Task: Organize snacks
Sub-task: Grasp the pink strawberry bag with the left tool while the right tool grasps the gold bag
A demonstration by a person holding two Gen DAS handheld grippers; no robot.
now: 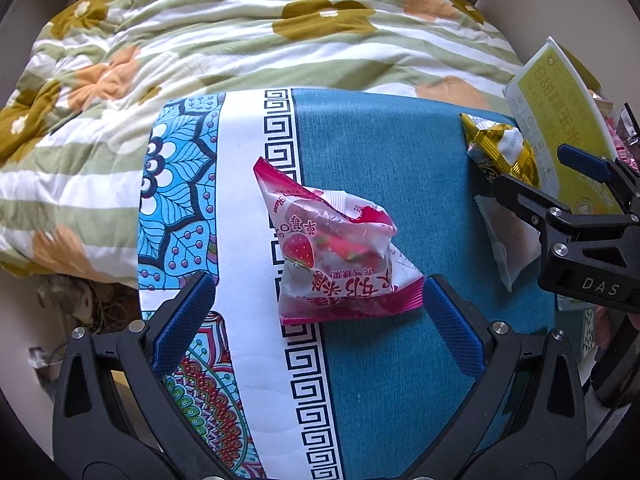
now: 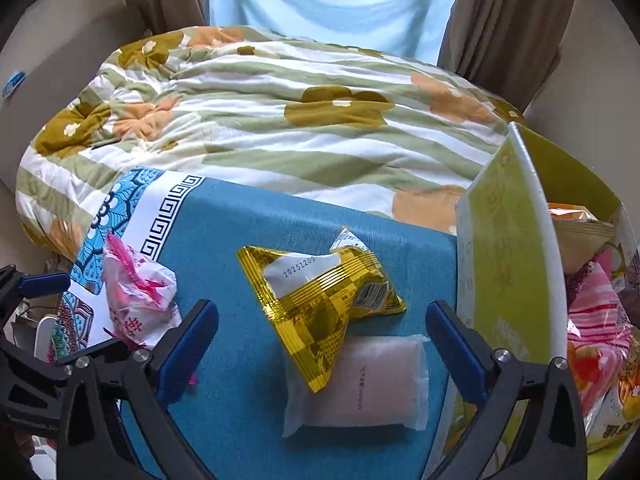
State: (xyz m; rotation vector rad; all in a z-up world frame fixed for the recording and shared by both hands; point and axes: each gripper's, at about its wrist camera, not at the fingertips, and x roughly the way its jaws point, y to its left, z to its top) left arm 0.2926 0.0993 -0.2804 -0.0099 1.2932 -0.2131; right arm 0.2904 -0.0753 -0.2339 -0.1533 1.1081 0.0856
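On the blue patterned cloth (image 1: pixel 400 360), three loose snacks lie left of an upright yellow-green carton (image 2: pixel 504 264) that already holds other packets.

Left gripper (image 1: pixel 320 308): released, jaws spread wide, nothing held. The pink strawberry candy packet (image 1: pixel 332 248) sits directly ahead, between the blue pads (image 1: pixel 452 328) in line of sight; contact can't be told. Its long axis runs roughly along the gripper's forward direction, tilted a bit left at the far end, so the jaws would close across the narrow width.

Right gripper (image 2: pixel 322 344): also released, empty. The gold foil packet (image 2: pixel 320 304) lies dead ahead between its jaws, overlapping a white translucent pouch (image 2: pixel 372 384) beneath its near corner. Gold packet's long axis runs diagonally, far-left to near-centre.

Judgement: each gripper is nearest its own packet. The carton is just beside the right gripper, so the gold packet looks like the shorter transfer; risk is pinching the white pouch along with it.
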